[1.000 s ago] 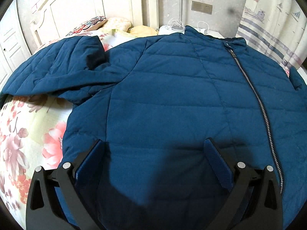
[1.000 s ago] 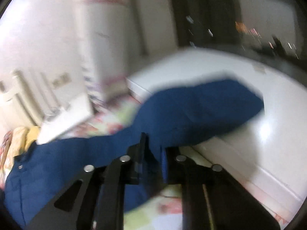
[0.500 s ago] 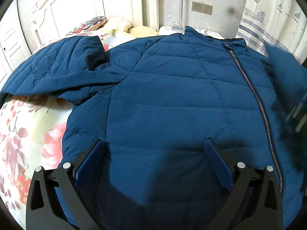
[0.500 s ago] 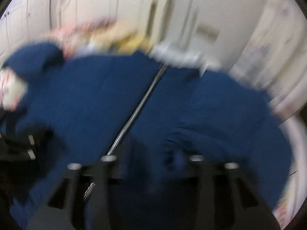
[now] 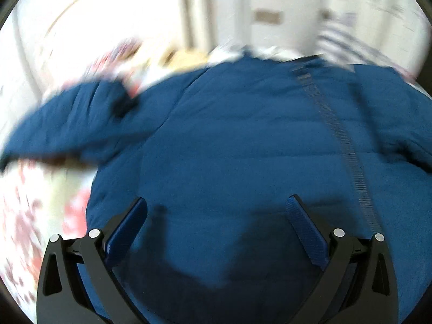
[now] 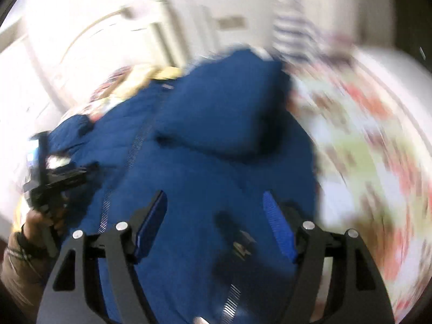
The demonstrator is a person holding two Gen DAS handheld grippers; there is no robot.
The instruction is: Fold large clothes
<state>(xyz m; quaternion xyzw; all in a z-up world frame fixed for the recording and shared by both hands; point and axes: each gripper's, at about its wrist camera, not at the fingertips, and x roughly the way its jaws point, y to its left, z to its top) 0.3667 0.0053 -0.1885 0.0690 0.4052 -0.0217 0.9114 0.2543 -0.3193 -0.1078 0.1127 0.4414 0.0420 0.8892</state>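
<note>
Floral bedding point(image 6: 364, 162) in pinks and greens covers the bed on which a large navy quilted jacket point(image 5: 229, 140) lies spread, front up, its zip point(image 5: 343, 145) running from collar to hem; both views are smeared by motion, so fine detail is lost. One sleeve point(image 6: 229, 113) lies folded in across the chest just beside the zip, which suggests the first fold is made; the other sleeve point(image 5: 73, 124) lies stretched out over the bedding to the left in the left wrist view, so it seems yet to be brought in, and the body seems yet to be doubled over (a judgement from how the cloth lies). The right gripper point(image 6: 216, 224) hovers over the jacket's lower front with its jaws opening and nothing pinched between them; a small dark zip pull point(image 6: 243, 240) shows between its fingers, untouched as far as can be told. The left gripper point(image 5: 216, 226) hangs with its jaws spread wide above the hem area, empty; it also appears at the left edge of the right wrist view, carried by a hand point(image 6: 37, 221) in a grey sleeve point(image 6: 19, 267). Around these: pillows point(image 5: 183, 56) at the head of the bed, a white headboard point(image 5: 81, 27), a wall switch plate point(image 5: 267, 16) and a striped curtain point(image 5: 348, 35); nothing lies on the jacket to block the next fold.
</note>
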